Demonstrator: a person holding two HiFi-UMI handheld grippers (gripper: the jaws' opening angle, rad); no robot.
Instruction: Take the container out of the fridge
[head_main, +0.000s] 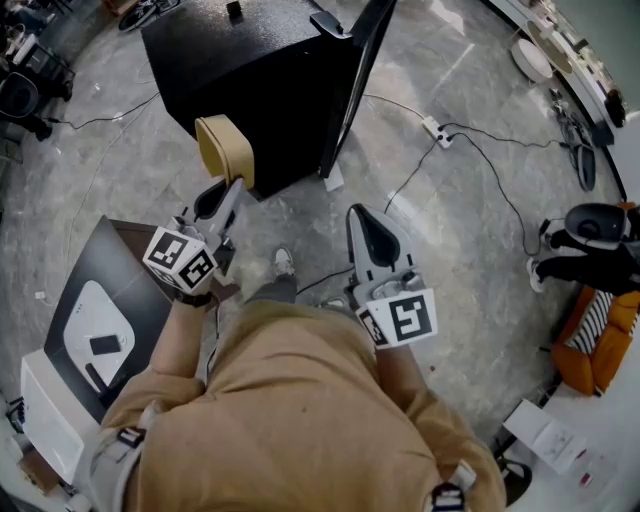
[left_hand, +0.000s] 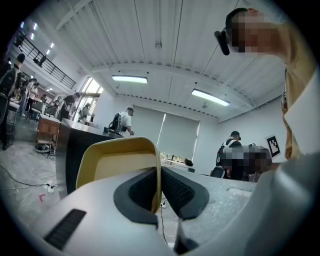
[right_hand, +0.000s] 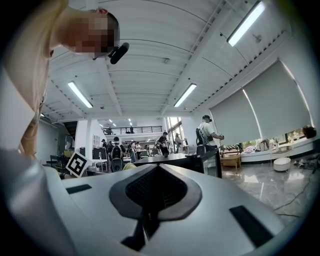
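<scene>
Just outside the black fridge (head_main: 250, 90), the tan container (head_main: 225, 148) is clamped by one wall in the left gripper (head_main: 224, 192); the right gripper (head_main: 363, 218) is closed on nothing.

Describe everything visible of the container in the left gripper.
The container is a pale tan tub, plastic by its look, with rounded corners, a thin rim and no lid. Tipped on its side, it shows a bare, seemingly empty inside. The left gripper pinches one side wall; nothing else touches it. It hangs in the air outside the black fridge.
</scene>
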